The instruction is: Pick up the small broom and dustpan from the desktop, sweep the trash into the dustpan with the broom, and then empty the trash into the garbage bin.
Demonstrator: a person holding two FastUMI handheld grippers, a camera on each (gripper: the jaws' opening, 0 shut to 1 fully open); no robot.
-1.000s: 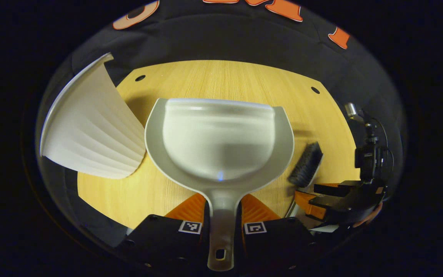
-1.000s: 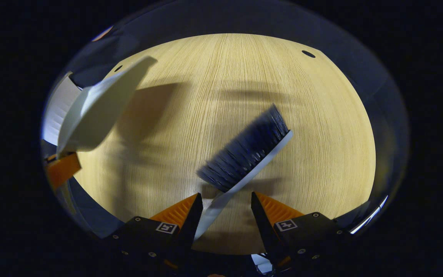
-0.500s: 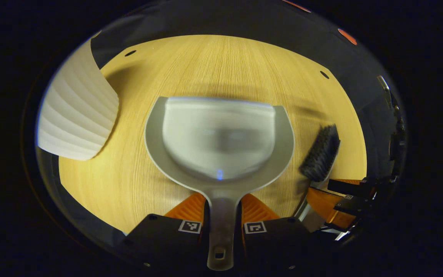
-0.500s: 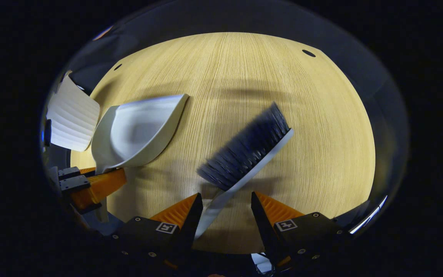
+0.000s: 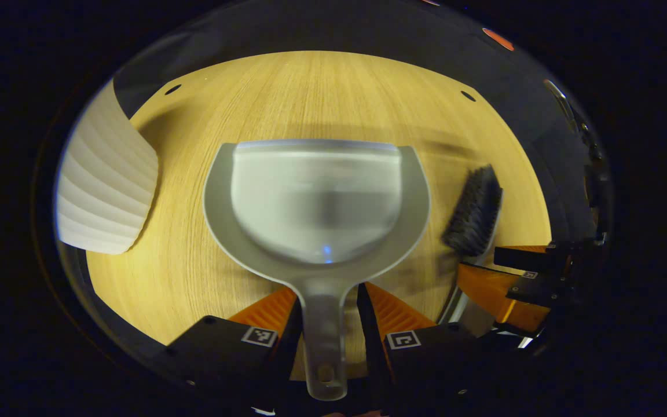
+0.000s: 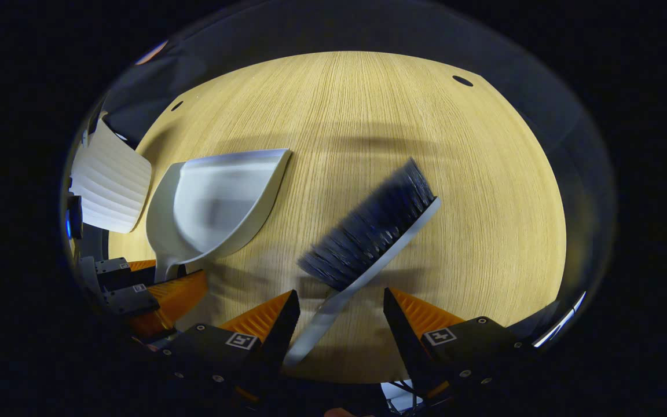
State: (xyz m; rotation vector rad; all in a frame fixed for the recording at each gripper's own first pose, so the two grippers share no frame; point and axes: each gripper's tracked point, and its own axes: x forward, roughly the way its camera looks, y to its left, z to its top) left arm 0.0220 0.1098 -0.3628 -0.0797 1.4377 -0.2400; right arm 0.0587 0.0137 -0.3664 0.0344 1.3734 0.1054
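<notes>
The grey dustpan (image 5: 316, 197) lies flat on the wooden table (image 5: 333, 87), its pan bare inside. Its handle runs between the fingers of my left gripper (image 5: 326, 289), which stands open with a thin gap on each side. In the right gripper view the dustpan (image 6: 217, 197) sits at the left with the left gripper (image 6: 154, 284) behind it. The dark-bristled broom (image 6: 374, 226) rests slantwise on the table, its pale handle ending between the spread fingers of my open right gripper (image 6: 340, 292). The broom (image 5: 473, 211) also shows right of the dustpan.
The white ribbed garbage bin (image 5: 105, 191) stands at the table's left edge, and shows in the right gripper view as the bin (image 6: 110, 185) left of the dustpan. Bare wood (image 6: 484, 202) stretches beyond and right of the broom. Small holes mark the far corners.
The dustpan came away from the bin, levelled out and settled on the table. Both grippers' fingers have spread apart, loosening from the dustpan handle and the broom handle.
</notes>
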